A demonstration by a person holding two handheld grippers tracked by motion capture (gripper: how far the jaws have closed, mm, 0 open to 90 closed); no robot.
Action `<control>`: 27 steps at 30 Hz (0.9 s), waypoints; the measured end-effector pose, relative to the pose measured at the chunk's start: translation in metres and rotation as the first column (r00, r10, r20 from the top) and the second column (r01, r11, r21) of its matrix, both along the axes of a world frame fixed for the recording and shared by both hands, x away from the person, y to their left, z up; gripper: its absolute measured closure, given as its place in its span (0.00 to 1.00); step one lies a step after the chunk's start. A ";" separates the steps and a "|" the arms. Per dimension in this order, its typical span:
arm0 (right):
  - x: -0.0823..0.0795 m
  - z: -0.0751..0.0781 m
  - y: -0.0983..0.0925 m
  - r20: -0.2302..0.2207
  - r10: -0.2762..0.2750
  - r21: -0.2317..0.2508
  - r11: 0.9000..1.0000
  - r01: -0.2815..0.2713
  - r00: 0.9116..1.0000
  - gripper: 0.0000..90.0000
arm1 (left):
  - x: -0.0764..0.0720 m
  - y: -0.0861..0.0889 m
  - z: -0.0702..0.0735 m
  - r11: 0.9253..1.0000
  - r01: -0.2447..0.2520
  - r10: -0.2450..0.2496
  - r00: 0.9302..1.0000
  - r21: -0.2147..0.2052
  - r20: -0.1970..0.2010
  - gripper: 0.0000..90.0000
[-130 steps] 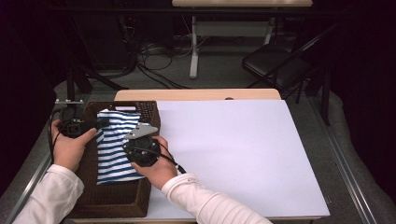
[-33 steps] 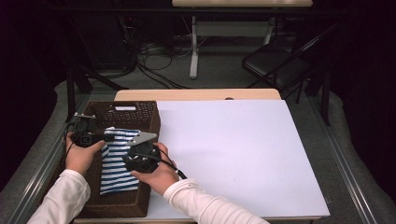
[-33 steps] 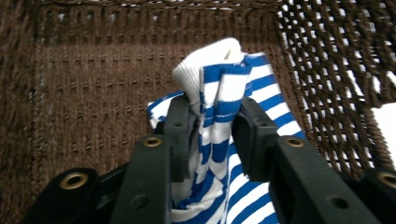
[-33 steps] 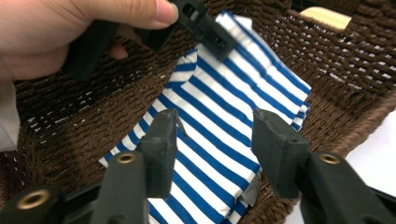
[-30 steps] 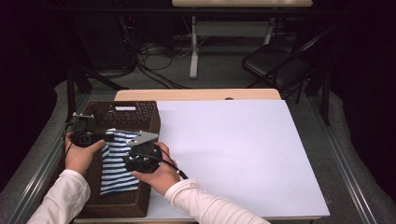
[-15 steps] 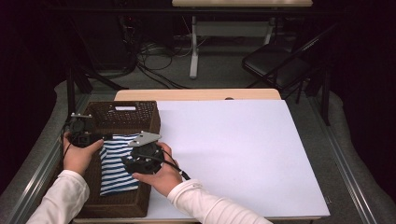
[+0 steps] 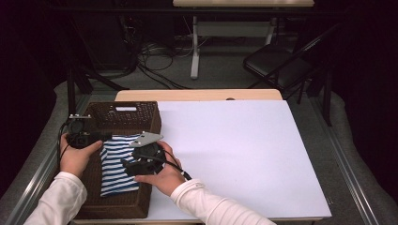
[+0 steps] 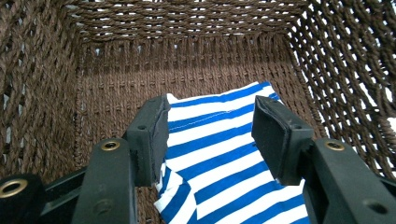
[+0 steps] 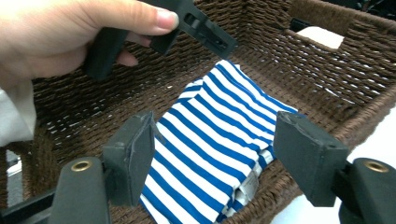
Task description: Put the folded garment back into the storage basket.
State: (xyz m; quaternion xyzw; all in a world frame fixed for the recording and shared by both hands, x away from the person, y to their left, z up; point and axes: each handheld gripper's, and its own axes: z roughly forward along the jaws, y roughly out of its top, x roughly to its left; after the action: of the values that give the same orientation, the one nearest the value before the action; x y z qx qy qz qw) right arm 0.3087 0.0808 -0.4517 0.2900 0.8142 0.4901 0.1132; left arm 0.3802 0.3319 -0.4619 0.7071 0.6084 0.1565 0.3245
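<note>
A folded blue-and-white striped cloth point(image 7: 117, 161) lies on the floor of a brown wicker basket point(image 7: 123, 115) at the table's left edge. The same cloth point(image 8: 224, 154) shows between the wide-apart jaws in the left gripper view, and the cloth point(image 9: 219, 135) lies below the jaws in the right gripper view. My left gripper point(image 7: 101, 137) is open above the basket's left side, holding nothing. My right gripper point(image 7: 127, 165) is open over the cloth's right part, nothing between its fingers. The left hand and its gripper point(image 9: 205, 28) appear farther off in the right gripper view.
A white sheet point(image 7: 244, 159) covers most of the table to the right of the basket. A wooden strip point(image 7: 197, 95) runs along the far edge. A folding chair point(image 7: 281, 65) and cables point(image 7: 155, 61) are on the floor beyond.
The cloth was held up over the basket; it has been lowered and let go, and now rests inside. Both grippers opened and drew back toward the near side.
</note>
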 end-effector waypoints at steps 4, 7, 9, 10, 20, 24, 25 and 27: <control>-0.001 0.001 -0.002 0.023 -0.023 -0.014 1.000 0.024 0.999 0.29 | -0.001 -0.001 0.002 1.000 0.007 -0.007 1.000 -0.009 0.012 0.50; 0.000 0.003 -0.004 0.014 -0.016 -0.007 1.000 0.016 1.000 0.27 | -0.001 -0.002 0.003 1.000 0.016 -0.016 1.000 -0.008 0.008 0.50; 0.001 0.003 -0.006 0.014 -0.014 -0.004 1.000 0.014 1.000 0.25 | -0.001 -0.004 0.004 1.000 0.015 -0.015 1.000 0.004 0.004 0.47; 0.001 0.004 -0.006 0.015 -0.012 -0.002 1.000 0.012 1.000 0.25 | -0.001 -0.005 0.003 1.000 0.011 -0.011 1.000 -0.002 0.005 0.45; 0.004 0.005 -0.012 0.000 -0.010 0.000 1.000 0.010 1.000 0.14 | 0.002 -0.014 0.002 0.999 0.002 -0.001 1.000 0.046 -0.021 0.16; 0.004 0.006 -0.017 0.001 -0.015 -0.009 1.000 0.015 1.000 0.10 | 0.001 -0.017 0.002 0.999 -0.004 0.004 1.000 0.048 -0.004 0.03; 0.004 0.006 -0.018 0.000 -0.018 -0.008 1.000 0.018 1.000 0.08 | 0.001 -0.018 0.002 0.999 -0.007 0.007 1.000 0.044 0.005 0.02; 0.004 0.007 -0.020 0.000 -0.026 -0.005 1.000 0.026 1.000 0.05 | -0.001 -0.020 0.003 0.998 -0.005 0.004 1.000 0.057 0.011 0.00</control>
State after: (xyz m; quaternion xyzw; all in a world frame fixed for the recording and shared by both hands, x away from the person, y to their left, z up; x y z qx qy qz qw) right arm 0.3129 0.0608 -0.4447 0.3004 0.8116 0.4865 0.1202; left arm 0.3792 0.3123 -0.4587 0.7139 0.6036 0.1782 0.3071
